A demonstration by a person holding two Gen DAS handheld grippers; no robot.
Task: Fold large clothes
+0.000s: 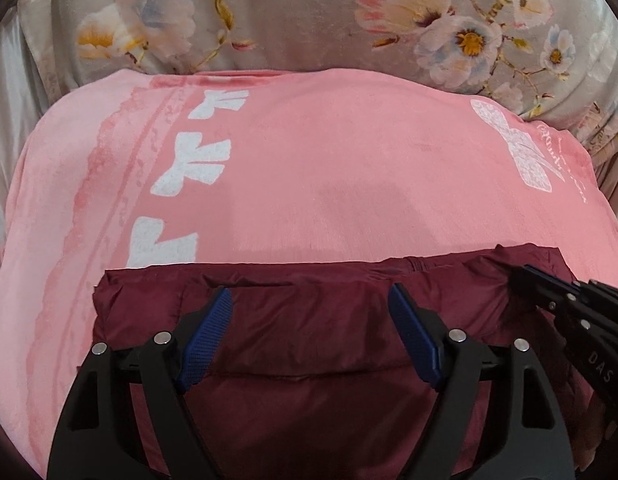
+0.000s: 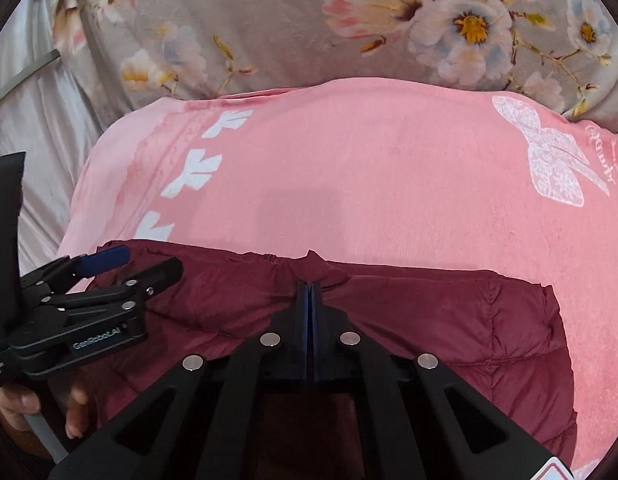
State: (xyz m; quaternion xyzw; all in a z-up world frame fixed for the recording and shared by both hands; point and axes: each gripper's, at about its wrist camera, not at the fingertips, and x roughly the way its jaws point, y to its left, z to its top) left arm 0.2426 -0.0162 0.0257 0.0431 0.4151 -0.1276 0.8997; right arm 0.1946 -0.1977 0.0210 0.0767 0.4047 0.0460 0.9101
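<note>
A maroon puffer jacket (image 1: 309,352) lies folded on a pink blanket (image 1: 329,168), its far edge running straight across. My left gripper (image 1: 309,292) hovers over the jacket's middle. Its blue pads (image 1: 207,340) stand wide apart and nothing is between them. In the right wrist view the left gripper (image 2: 149,264) sits over the jacket's left end. My right gripper (image 2: 311,286) is shut at the jacket's (image 2: 449,320) far edge. The fabric puckers into a small peak at its tips. In the left wrist view the right gripper (image 1: 521,276) reaches in from the right at that same edge.
The pink blanket (image 2: 369,184) has white bow prints and covers a grey floral bedspread (image 2: 269,20) behind it. Pale satin sheet (image 2: 37,120) shows at the left. A person's hand (image 2: 73,412) holds the left gripper's handle.
</note>
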